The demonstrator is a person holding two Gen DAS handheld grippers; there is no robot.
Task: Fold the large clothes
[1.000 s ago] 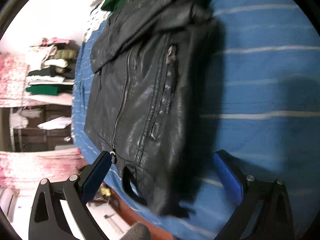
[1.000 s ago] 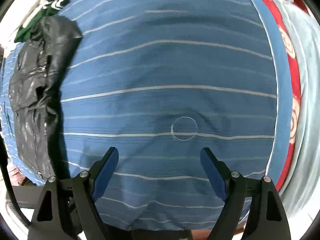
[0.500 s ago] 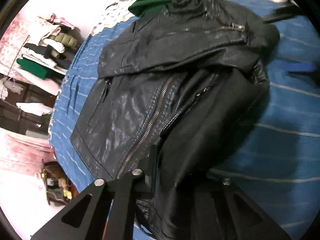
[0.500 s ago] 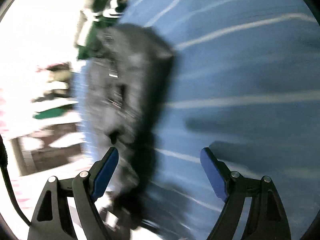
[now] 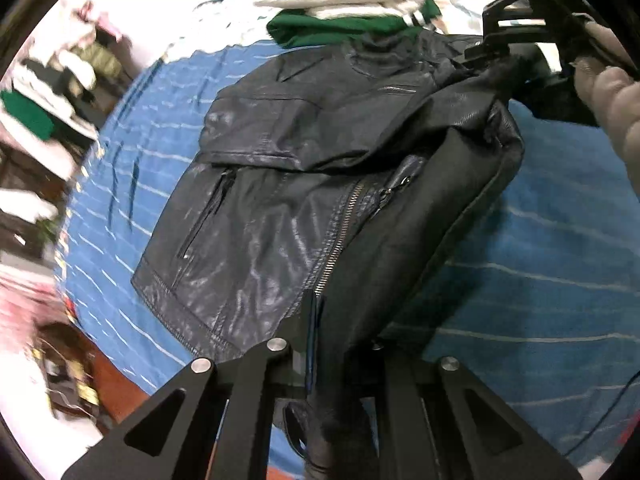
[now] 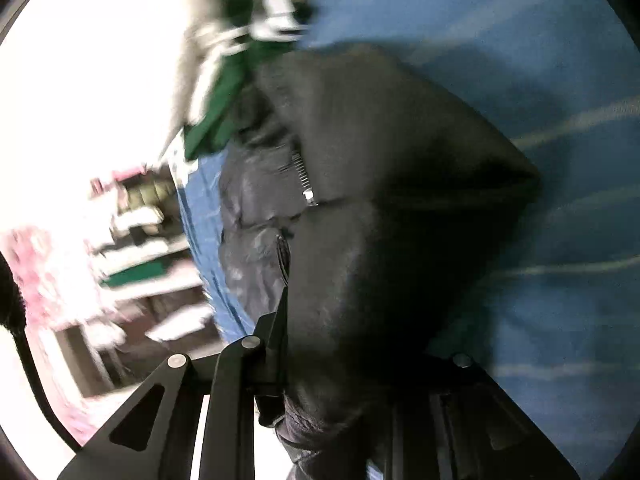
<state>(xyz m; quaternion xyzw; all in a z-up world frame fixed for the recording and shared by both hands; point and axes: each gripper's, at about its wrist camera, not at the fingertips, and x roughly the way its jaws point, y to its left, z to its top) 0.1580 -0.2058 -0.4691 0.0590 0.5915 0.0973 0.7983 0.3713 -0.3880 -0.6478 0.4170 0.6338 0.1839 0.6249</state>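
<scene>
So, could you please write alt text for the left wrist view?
The left gripper, shut, pinches a black leather jacket's hem above a blue striped bedsheet. The right gripper clamps its far edge near a folded green garment.

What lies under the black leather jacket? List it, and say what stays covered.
Under the black leather jacket lies the blue striped sheet; a green garment sits at its far end. Anything beneath the jacket's middle is covered.

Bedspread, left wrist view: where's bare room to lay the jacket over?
Free: striped blue bedspread right of the black jacket, and a narrower strip on its left edge. Crowded: the far end, where green and white clothes are stacked.
</scene>
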